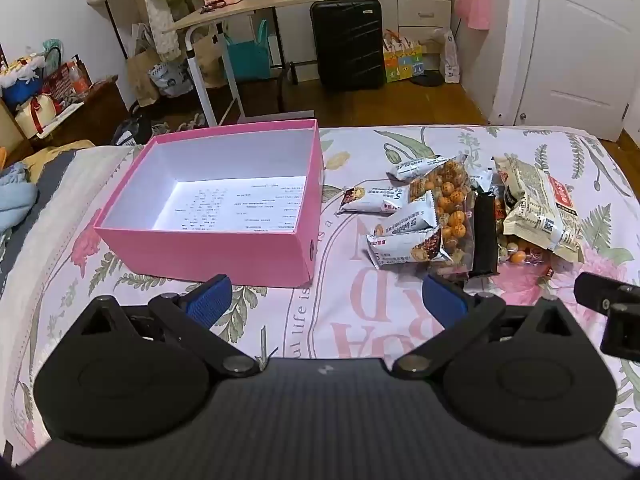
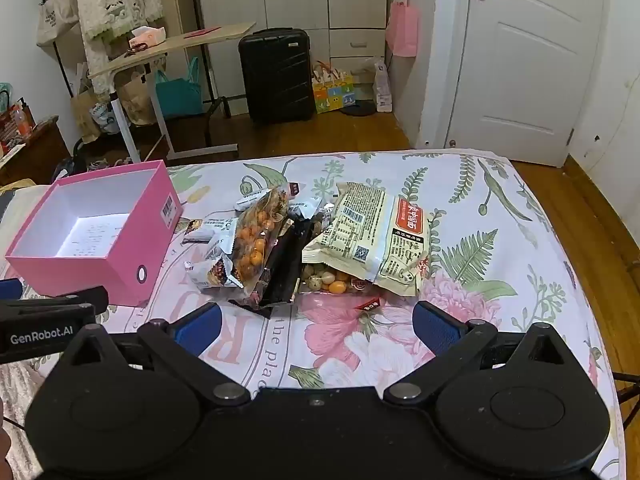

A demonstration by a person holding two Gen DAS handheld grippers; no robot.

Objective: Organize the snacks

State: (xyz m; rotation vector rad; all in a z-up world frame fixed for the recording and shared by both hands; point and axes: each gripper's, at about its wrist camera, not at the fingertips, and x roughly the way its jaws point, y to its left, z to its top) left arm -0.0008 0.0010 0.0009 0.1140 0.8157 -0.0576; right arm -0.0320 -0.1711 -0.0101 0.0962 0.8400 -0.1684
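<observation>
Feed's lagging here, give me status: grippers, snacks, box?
Left gripper open, empty. Right gripper open, empty. Snack pile on the bedspread, pink box beside it holds no snacks. Nothing blocking.

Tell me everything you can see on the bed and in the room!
Pink cardboard box: one, open, white inside, on the bed's left.
Small white snack packets: several, piled right of the box.
Clear bag of orange balls: one, in the pile.
Large beige snack bag: one, pile's right.
Floral bedsheet: one, pink and green.
Black hard suitcase: one, by the wardrobe.
White door: one, right.
Left gripper: jaws open.
Right gripper: jaws open.
</observation>
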